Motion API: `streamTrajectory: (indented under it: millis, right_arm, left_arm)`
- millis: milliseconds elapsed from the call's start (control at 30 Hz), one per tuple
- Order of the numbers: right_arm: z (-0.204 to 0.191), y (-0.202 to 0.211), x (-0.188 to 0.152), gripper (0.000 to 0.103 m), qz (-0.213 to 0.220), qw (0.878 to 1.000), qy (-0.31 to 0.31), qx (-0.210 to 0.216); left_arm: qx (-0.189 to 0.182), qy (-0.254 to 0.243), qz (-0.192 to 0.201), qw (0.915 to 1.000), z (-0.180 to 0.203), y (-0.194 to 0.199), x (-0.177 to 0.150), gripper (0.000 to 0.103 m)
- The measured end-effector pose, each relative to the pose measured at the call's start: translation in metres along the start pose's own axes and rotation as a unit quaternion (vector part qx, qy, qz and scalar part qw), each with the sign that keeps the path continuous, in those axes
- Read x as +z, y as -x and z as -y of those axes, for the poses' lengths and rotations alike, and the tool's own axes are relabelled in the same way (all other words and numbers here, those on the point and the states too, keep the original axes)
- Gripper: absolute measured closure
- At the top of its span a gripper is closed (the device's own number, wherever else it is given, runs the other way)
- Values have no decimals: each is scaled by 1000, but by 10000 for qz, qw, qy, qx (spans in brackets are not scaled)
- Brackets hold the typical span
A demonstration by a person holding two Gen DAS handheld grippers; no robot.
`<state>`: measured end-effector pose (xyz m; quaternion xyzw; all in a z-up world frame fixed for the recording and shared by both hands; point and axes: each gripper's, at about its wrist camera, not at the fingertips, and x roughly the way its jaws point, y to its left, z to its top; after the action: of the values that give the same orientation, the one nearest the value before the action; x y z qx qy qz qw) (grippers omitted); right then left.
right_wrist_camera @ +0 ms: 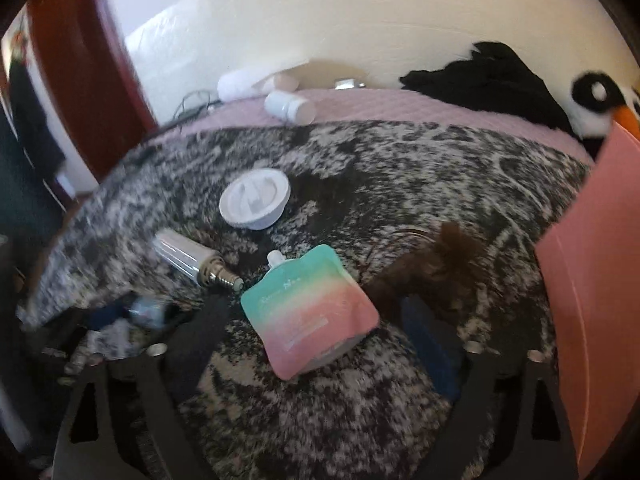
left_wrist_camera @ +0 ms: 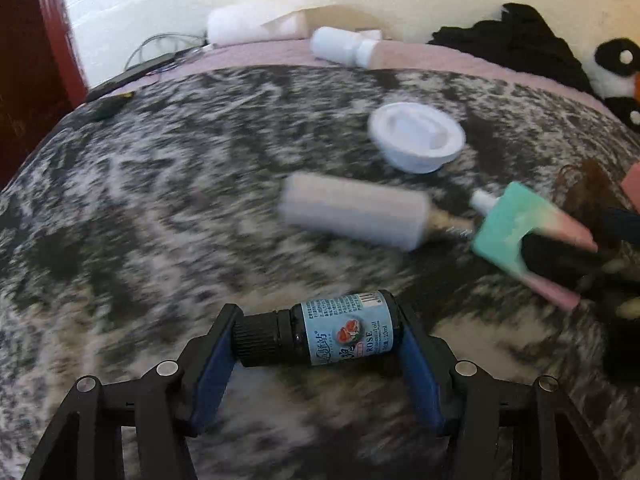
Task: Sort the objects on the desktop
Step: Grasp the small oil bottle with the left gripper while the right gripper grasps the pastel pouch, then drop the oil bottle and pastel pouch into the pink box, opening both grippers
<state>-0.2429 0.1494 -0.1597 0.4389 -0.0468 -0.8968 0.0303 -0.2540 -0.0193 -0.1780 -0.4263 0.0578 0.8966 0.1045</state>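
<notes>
Left gripper [left_wrist_camera: 318, 330] jaws clamp a small dark rose-oil bottle [left_wrist_camera: 320, 330] end to end, cap against one pad and base against the other, low over the near edge of a mottled black-and-white blanket [left_wrist_camera: 160, 200] that serves as the work surface.

Right gripper [right_wrist_camera: 312, 320] jaws stand wide apart around a teal-to-pink pouch [right_wrist_camera: 308, 312]; the pads do not press on it, and it lies flat on the blanket with its white spout pointing to the far side.

Left to right across the middle: a silvery tube bottle [right_wrist_camera: 188, 258] on its side with its threaded neck bare, a white round lid [right_wrist_camera: 254, 198] beyond it, the pouch, then a tuft of brown hair or fur [right_wrist_camera: 440, 264] just beside the pouch. A pink box [right_wrist_camera: 592, 280] rises at the right edge. Along the far edge, on a pink quilt [right_wrist_camera: 400, 106], lie a white bottle [right_wrist_camera: 288, 108], a black cloth [right_wrist_camera: 488, 80] and a plush penguin [right_wrist_camera: 596, 100].

Sorting looks barely under way. One bottle is in hand, a second item is about to be taken, and the tube, lid and tuft remain loose. Where the sorted things go is unclear; the pink box is a likely guess.
</notes>
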Motion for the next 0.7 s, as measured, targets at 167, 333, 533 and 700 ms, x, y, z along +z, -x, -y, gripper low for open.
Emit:
streamTrajectory:
  millis: [167, 333, 533, 700]
  right_arm:
    - [-20, -37, -6, 0, -235, 9983, 421, -325]
    - [-4, -30, 0, 30, -159, 9997, 102, -174]
    - [0, -7, -3, 35, -305, 9995, 33, 53]
    - [-16, 29, 0, 35, -45, 9998, 137, 107]
  left_arm:
    - [-24, 42, 26, 10000, -19, 6, -7, 38]
    - [56, 50, 14, 10000, -18, 9, -6, 38]
    - [32, 81, 58, 9999, -11, 22, -2, 38]
    - [-9, 13, 357, 9994, -2, 52, 6, 38]
